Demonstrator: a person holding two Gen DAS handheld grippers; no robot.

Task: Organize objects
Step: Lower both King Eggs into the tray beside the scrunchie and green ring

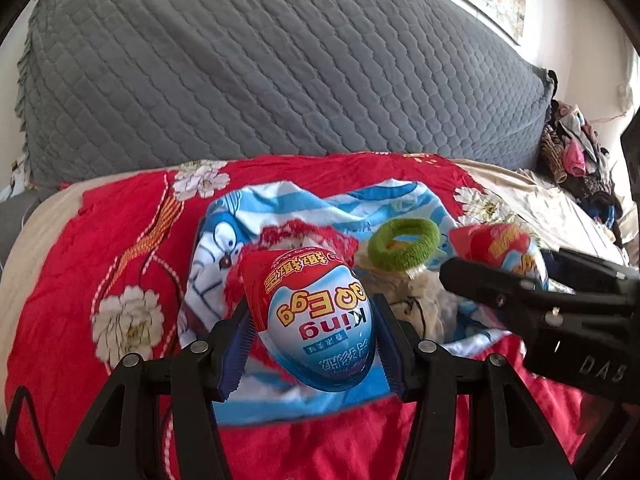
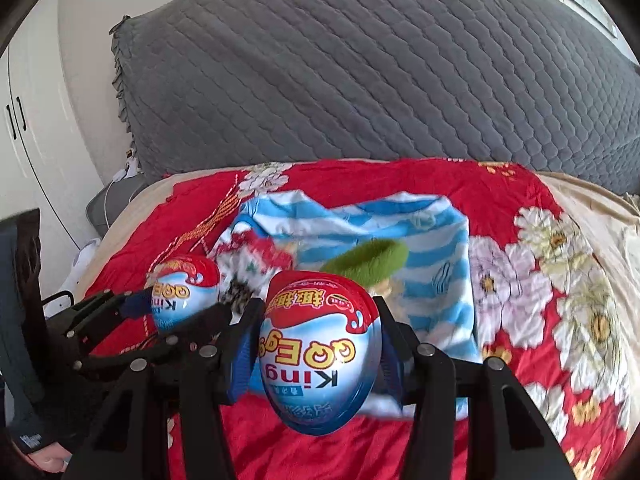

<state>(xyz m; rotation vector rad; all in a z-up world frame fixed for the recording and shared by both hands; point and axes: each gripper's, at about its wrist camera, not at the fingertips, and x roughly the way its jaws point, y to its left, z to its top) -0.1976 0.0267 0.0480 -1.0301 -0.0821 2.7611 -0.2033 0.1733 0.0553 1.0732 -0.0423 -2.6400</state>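
Each hand-held gripper clamps a toy egg by its sides, left hand-held gripper [image 1: 314,334] on left egg [image 1: 320,320], right hand-held gripper [image 2: 316,350] on right egg [image 2: 320,352], both carried just above the striped cloth [image 1: 280,208], near its green ring [image 1: 404,244], probably for grouping there

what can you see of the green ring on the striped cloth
The green ring is a fuzzy, soft-looking fabric loop, like a hair scrunchie, with an open centre. It lies loose on the blue-and-white striped cloth, beside a pale fluffy bundle. In the right wrist view it shows edge-on and blurred. Neither tool touches it.
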